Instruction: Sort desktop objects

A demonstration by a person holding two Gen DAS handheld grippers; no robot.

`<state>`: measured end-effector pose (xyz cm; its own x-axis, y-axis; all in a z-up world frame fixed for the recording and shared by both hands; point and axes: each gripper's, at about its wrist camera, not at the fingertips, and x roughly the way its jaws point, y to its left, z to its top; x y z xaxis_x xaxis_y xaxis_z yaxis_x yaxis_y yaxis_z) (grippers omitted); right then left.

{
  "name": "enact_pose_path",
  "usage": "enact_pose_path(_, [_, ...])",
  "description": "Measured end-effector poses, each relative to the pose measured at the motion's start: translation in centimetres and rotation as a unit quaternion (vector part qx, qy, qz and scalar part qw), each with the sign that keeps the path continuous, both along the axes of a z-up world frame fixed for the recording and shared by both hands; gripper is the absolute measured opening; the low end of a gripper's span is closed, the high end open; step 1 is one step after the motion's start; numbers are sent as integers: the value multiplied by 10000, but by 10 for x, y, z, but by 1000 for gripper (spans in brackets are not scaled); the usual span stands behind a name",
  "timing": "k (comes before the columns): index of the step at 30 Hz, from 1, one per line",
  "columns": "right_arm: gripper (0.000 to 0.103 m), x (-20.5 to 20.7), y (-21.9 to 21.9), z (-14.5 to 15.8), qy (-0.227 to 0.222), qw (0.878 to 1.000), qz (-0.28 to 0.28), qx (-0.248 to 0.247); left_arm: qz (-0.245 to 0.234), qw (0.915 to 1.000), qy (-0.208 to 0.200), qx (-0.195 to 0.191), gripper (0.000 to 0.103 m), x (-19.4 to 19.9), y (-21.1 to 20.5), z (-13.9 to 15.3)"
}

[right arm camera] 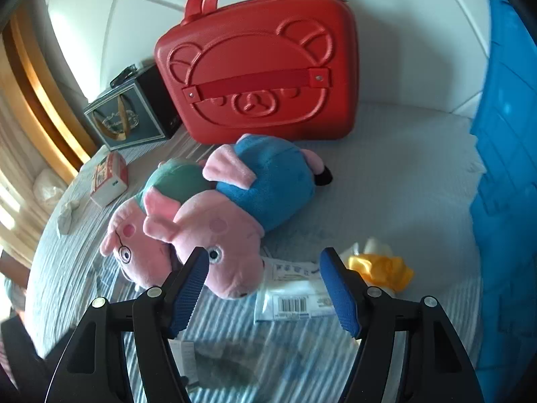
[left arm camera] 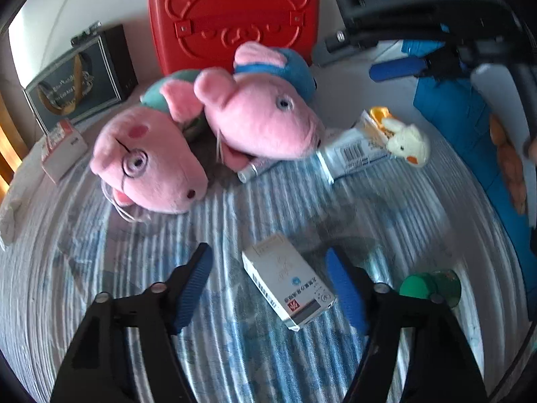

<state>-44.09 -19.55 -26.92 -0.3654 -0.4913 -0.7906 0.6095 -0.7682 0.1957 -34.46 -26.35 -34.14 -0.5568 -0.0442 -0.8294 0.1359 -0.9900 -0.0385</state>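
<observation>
On the striped cloth (left arm camera: 235,352) in the left wrist view lie two pigs (left arm camera: 151,164) (left arm camera: 265,121), two white boxes (left arm camera: 288,288) (left arm camera: 352,147), one toy rabbit (left arm camera: 407,142), one green cup (left arm camera: 431,287) and one red case (left arm camera: 235,16) at the back. The left tool (left arm camera: 270,288) stands wide, empty, its fingers either side of the near box.

From the right wrist, both pigs, the case, one dark box (right arm camera: 134,114) and one carton (right arm camera: 109,178) show before a white wall (right arm camera: 402,33). The right tool (right arm camera: 265,288) hangs wide and empty above a barcoded packet (right arm camera: 288,302).

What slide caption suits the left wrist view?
Open left gripper hovers over a white box, two pig plushies beyond.
</observation>
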Motion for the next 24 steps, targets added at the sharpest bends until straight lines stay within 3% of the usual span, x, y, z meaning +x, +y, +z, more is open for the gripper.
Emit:
enact_pose_path(2, [69,-8,-14,-8,-158,9998,124,1,39,9997,-20,222,54,1,-4,-9])
enact_pose_path(4, [84,-19,-27,-17,-274,9995,141,60,-27,9997,-232,92,30,-1,-4,-17])
enact_pose_path(10, [88,-64,-62,-50,-1271,9912,-319,-195,-185,9996,-155,119,30,3,-6,-16])
enact_pose_path(15, [99,-91,-96,-73,-1587,9838,-825,80,-312,9993,-122,190,30,7,-8,-14])
enact_pose_path(16, [99,-92,-104,-78,-1599,9836,-812,193,-339,9992,-111,167,30,8,-8,-14])
enact_pose_path(19, [77,-87,-125,-93,-1170,9898,-346,742,-443,9990,-72,89,30,11,-6,-12])
enact_pose_path(21, [67,-80,-121,-87,-1130,9920,-178,534,-468,9988,-23,155,30,14,-8,-11])
enact_pose_path(24, [65,-63,-101,-58,-818,9966,-42,132,-547,9984,21,120,30,19,-7,-8])
